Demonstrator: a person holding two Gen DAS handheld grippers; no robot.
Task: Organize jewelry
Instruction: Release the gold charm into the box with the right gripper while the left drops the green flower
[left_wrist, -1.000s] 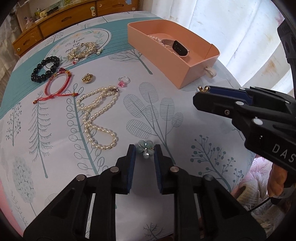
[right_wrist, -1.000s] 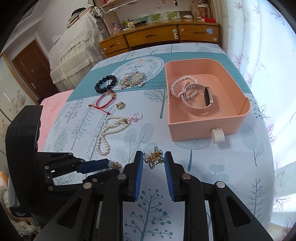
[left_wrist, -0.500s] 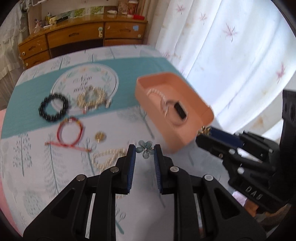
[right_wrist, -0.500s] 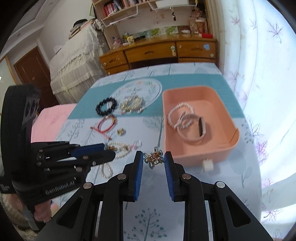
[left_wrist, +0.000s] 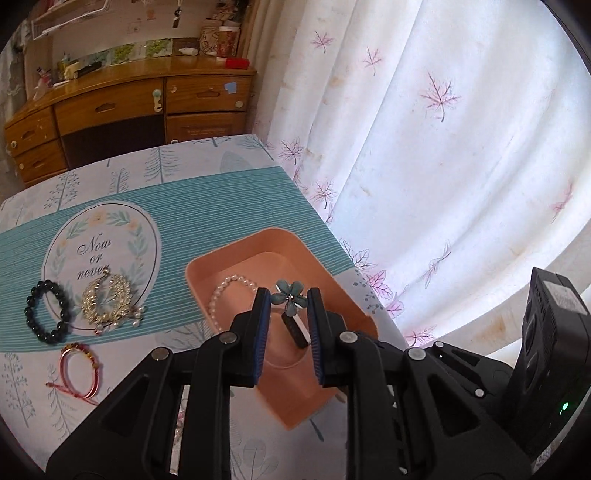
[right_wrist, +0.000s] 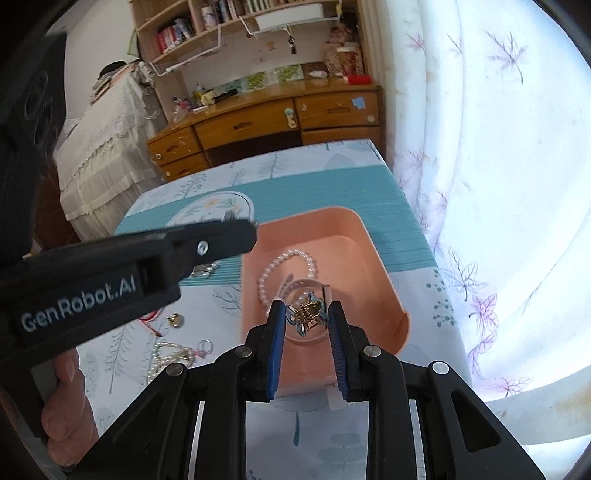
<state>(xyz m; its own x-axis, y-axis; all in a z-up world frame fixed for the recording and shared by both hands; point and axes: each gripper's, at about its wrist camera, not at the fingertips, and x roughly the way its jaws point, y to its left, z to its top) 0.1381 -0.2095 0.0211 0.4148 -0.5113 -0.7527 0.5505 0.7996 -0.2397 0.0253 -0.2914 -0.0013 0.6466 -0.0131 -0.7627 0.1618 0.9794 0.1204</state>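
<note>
Two claws hang above the desk (left_wrist: 236, 184), and each one pinches a small piece of jewelry at its tips. The left claw (left_wrist: 287, 301) is nearly closed on a blue flower clip (left_wrist: 289, 297). The right claw (right_wrist: 307, 314) is nearly closed too, and it grips a little gold clip (right_wrist: 306, 315) with blue loops around it. Both clips are up in the air over the pink tray (left_wrist: 325, 280), not touching it.

Inside the tray lie a white pearl bracelet (right_wrist: 286, 271) and a watch with a dark face (left_wrist: 295, 330). The watch is partly hidden behind the claw tips.

Other pieces lie on the flowery cloth to the left of the tray. A black bead bracelet (left_wrist: 46, 312) sits just beside a gold and pearl piece (left_wrist: 109, 301). Nearer to us is a red cord bracelet (left_wrist: 79, 365). In the right claw's view, a long pearl necklace (right_wrist: 168, 358), a small gold ring (right_wrist: 174, 319) and a ring with a pink stone (right_wrist: 205, 347) also rest on the cloth.

A person's hand (right_wrist: 68, 410) holds the handle of the left claw. White curtains with pink leaves (left_wrist: 443, 147) hang just past the desk, and a wooden dresser (left_wrist: 129, 110) stands behind it.
</note>
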